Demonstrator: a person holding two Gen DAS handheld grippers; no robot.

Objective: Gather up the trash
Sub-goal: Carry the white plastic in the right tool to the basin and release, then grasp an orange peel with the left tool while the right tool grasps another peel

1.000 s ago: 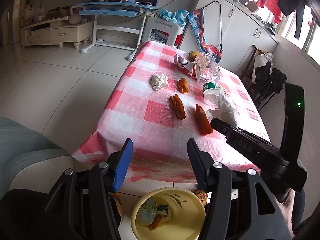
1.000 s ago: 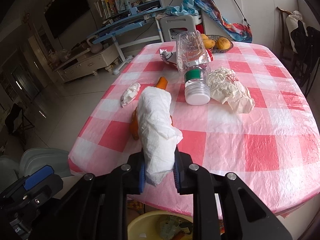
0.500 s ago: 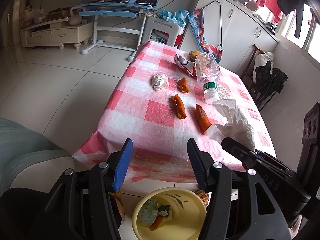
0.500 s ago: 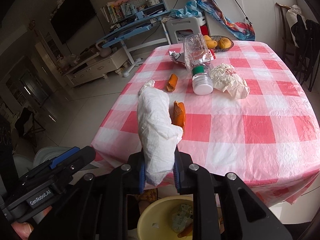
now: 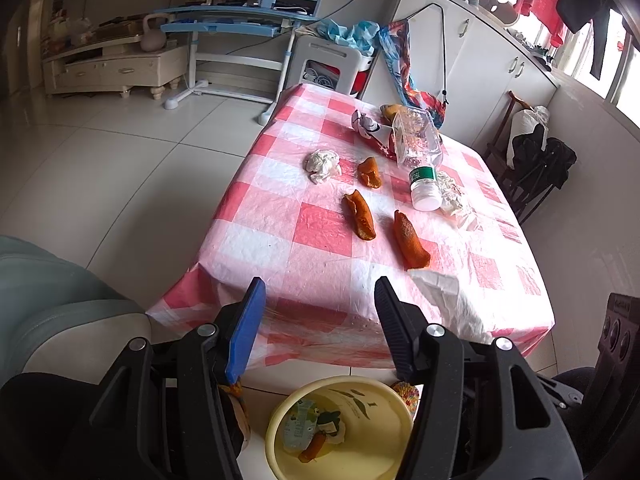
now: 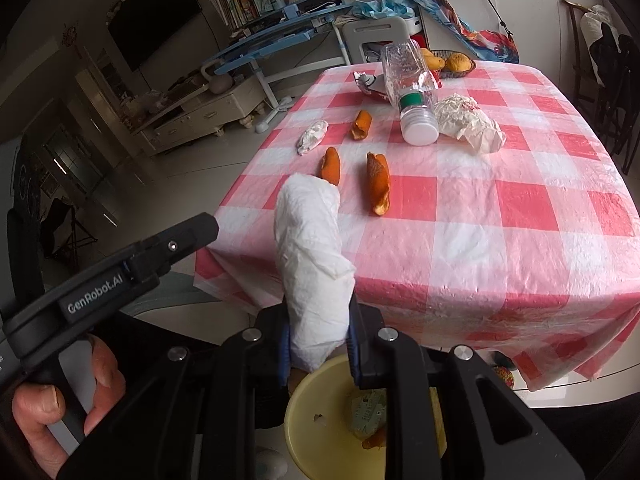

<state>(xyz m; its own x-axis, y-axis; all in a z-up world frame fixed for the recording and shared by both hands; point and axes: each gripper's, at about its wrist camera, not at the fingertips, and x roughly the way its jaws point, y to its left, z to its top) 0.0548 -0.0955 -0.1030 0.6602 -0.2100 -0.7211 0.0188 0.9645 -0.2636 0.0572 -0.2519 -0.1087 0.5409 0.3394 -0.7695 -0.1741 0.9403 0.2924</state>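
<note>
My right gripper (image 6: 318,336) is shut on a white crumpled tissue (image 6: 312,256), held off the table's near edge just above the yellow trash bin (image 6: 298,420); the tissue also shows in the left wrist view (image 5: 456,304). My left gripper (image 5: 320,300) is open and empty above the bin (image 5: 280,440), which holds wrappers and peel. On the checked table (image 5: 320,240) lie three orange peels (image 5: 360,216), a small tissue ball (image 5: 322,164), a clear plastic bottle (image 5: 418,152) and a crumpled paper (image 6: 468,122).
A grey seat (image 5: 48,300) stands at my left. A fruit basket (image 6: 452,64) and a snack wrapper (image 6: 366,80) sit at the table's far end. A blue desk (image 5: 224,28) and white cabinets (image 5: 488,60) stand behind; a dark chair (image 5: 536,164) stands to the right.
My right gripper has pulled back from over the table towards the bin, carrying the tissue. The left gripper has stayed still and open.
</note>
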